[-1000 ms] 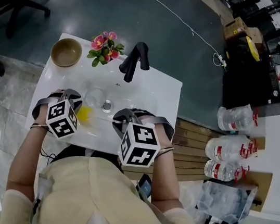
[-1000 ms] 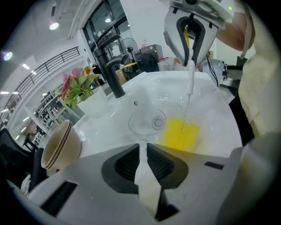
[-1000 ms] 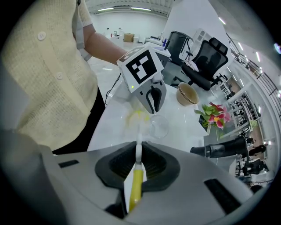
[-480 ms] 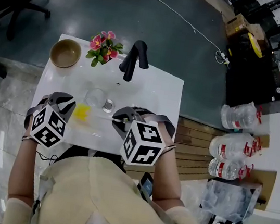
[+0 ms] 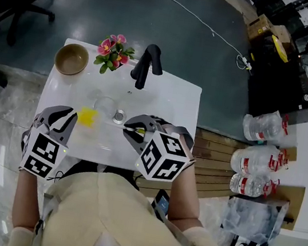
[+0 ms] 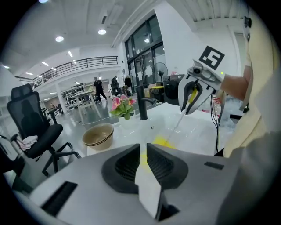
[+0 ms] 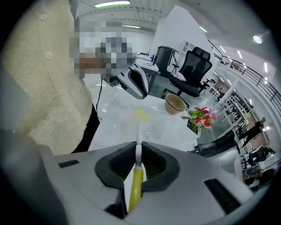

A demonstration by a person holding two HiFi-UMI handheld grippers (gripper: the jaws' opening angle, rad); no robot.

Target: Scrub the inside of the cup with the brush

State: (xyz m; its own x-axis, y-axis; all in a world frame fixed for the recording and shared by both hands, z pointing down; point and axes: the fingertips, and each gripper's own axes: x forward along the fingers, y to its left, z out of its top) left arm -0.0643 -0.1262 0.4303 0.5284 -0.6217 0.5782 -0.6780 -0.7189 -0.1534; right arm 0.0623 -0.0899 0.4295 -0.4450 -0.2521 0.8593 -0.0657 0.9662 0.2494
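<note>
- The right gripper [image 7: 138,149] was clamped on the yellow-handled brush with a thin white shaft [image 7: 134,186], where the handle meets the shaft.
- The brush's yellow head [image 5: 88,116] lay just beside the clear glass cup [image 5: 105,106], outside it. The cup stood upright in the white counter's [image 5: 170,96] basin.
- The left gripper [image 6: 143,151], jaws a slit apart, hung clear of the cup.
- To scrub well, the head likely needed lifting over the rim and entering steeply. The unheld cup might skid unless steadied.
</note>
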